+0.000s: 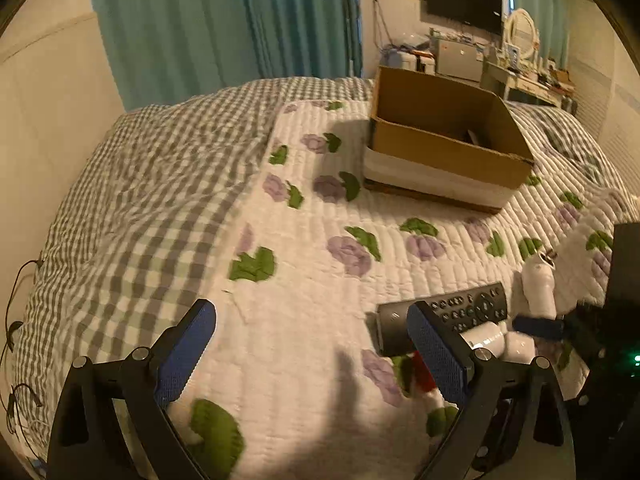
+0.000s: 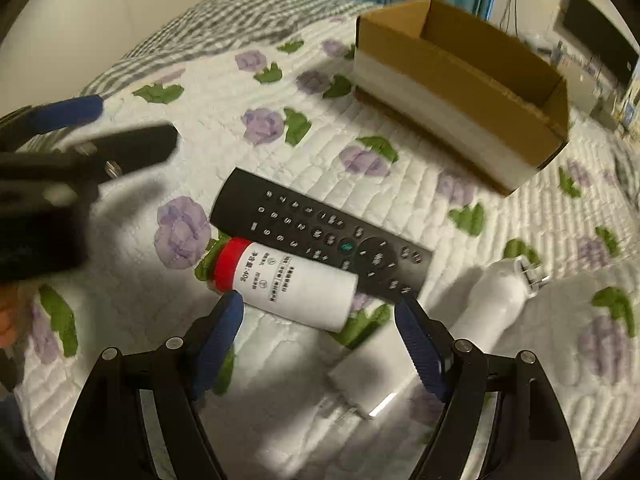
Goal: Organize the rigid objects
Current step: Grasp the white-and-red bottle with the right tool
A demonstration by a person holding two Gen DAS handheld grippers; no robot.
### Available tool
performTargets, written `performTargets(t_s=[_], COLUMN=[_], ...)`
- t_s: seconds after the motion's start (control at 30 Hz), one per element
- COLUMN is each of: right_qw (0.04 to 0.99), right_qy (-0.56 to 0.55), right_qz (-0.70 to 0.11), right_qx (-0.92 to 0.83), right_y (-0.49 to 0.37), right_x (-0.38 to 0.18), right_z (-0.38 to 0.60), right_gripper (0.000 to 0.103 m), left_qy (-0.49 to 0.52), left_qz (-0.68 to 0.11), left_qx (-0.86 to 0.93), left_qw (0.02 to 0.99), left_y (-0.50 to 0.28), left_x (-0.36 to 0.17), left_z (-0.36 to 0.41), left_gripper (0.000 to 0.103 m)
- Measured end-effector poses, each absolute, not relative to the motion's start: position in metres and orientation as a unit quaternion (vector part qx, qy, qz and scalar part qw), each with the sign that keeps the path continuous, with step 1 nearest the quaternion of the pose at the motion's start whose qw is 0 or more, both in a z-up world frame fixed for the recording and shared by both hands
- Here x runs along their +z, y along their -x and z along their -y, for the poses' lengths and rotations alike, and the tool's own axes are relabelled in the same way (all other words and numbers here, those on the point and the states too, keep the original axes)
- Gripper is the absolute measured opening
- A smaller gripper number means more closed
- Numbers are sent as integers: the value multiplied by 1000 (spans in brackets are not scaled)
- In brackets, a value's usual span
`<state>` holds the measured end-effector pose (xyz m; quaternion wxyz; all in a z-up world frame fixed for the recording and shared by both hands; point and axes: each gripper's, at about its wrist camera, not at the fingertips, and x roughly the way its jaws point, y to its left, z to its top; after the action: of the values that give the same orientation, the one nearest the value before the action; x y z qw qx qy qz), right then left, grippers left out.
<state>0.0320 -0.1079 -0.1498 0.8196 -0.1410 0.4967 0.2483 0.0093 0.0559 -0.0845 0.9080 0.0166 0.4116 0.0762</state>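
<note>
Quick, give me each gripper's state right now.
Left gripper: open, holding nothing, above the quilt.
Right gripper: open, holding nothing, over the white bottle.

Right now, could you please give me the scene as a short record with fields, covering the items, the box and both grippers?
surface: floral quilt over a checked cover
container: open cardboard box, standing beyond the loose items
remote control: black, flat, buttons up
white bottle: red cap, on its side, against the remote
white plug adapter: prongs pointing away
white charger block: nearest the camera
right gripper: open, empty, fingertips either side of the bottle
left gripper: open, empty, over bare quilt
</note>
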Motion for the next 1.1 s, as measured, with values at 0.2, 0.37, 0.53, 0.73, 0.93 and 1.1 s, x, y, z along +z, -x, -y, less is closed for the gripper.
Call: performTargets(t_s=[0.2, 0.37, 0.53, 0.73, 0.93, 1.1], right_qw=[812, 821, 827, 849, 869, 874], right_qy=[82, 59, 34, 20, 54, 37], right_qz=[-520, -520, -517, -490, -470, -468], right_qx=[254, 228, 221, 199, 144, 128], right_y=[-34, -39, -45, -55, -65, -65], right_x=[-160, -170, -168, -124, -85, -82], right_z=[98, 92, 101, 148, 198, 227], right_gripper=[88, 90, 79, 79, 79, 79], left_qy=[-8, 0, -8, -84, -165, -203], left_qz=[-410, -410, -414, -416, -395, -381], left_qx=[97, 97, 74, 31, -32, -48], left_qw=[907, 907, 907, 905, 903, 901], left_y=[-10, -12, -14, -30, -37, -39], left_x=[-83, -83, -83, -88, -83, -71], left_z=[-73, -79, -72, -44, 3, 23], left_gripper=[98, 98, 98, 98, 98, 98])
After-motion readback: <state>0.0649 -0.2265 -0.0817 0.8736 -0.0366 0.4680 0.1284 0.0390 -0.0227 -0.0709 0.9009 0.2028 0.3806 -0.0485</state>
